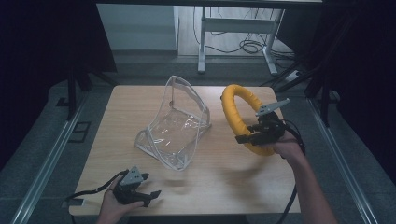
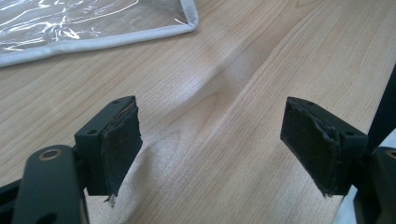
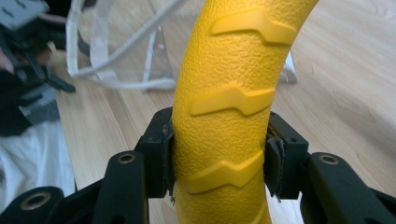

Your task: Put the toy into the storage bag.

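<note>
The textured yellow rubber ring (image 1: 239, 116) is clamped upright by the right gripper (image 1: 258, 133) at the clear plastic pouch's (image 1: 175, 126) three o'clock, seemingly for bagging, while the left gripper (image 1: 145, 186) is held wide apart and empty.

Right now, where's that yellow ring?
In the high view the yellow ring is at the table's right side, held upright in the right tongs, just right of the clear bag.

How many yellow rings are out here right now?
1. The ring is held upright over the table's right side, clamped in the right tongs, beside the clear bag.
</note>
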Available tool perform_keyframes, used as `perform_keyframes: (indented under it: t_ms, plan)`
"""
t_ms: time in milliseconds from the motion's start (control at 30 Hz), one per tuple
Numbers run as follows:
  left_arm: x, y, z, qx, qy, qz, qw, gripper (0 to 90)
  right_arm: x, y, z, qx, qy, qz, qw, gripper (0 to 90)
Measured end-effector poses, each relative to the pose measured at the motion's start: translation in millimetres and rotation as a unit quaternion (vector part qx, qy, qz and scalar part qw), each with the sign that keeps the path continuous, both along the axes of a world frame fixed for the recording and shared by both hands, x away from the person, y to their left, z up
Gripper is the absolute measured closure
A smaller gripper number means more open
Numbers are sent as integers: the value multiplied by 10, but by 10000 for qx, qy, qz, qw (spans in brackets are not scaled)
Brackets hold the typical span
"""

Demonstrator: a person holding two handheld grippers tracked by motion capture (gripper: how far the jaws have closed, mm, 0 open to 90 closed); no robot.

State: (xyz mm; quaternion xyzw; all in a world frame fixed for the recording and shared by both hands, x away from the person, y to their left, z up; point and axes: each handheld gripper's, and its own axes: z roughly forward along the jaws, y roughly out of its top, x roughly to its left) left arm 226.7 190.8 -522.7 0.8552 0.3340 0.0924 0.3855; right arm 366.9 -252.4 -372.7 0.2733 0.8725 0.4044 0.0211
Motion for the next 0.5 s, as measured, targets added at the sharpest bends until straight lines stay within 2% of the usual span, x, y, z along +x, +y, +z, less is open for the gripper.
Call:
perform_keyframes:
  t_ms: [133,200,233,300,333,500]
  plan:
    - [0,-3,-4,-6,5,-1,10000,199,-5,-9,41,279,-78,-53,9996,517]
    - [0,-3,-3,-9,2,0,10000,199,-5,-10,46,328,-88,-53,9994,517]
    - [-1,-1,-1,-7,-1,0,10000,199,-8,-19,61,470,-134,-82,9988,517]
    - [0,-1,-2,-6,-3,0,10000,199,-9,-21,64,520,-135,-96,9985,516]
    - [0,-3,-3,-7,3,1,10000,199,-10,-31,74,668,-146,-140,9976,516]
    - [0,-5,-6,0,2,0,10000,199,-9,-37,80,876,-163,-193,9958,516]
